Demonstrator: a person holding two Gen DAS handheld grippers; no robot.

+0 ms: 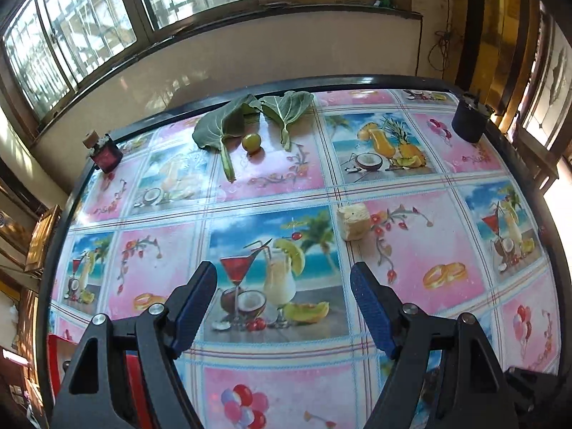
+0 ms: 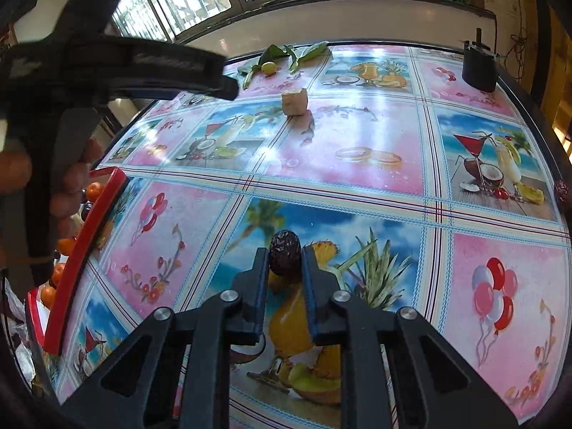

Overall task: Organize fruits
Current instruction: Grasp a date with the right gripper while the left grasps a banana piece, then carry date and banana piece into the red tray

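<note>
One wrinkled dark-red date (image 2: 284,254) sits pinched between the right gripper's (image 2: 285,262) blue pads; the left gripper (image 1: 283,305) hangs spread wide above the fruit-print tablecloth (image 1: 429,250).

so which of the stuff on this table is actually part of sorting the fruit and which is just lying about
Part of the job:
- dark red date, clamped in the right gripper
- second date at the table's right edge
- green fruit
- red tray holding orange fruits
- left gripper, open

Lying about:
- green leaves
- pale block
- black pot
- small red bottle
</note>
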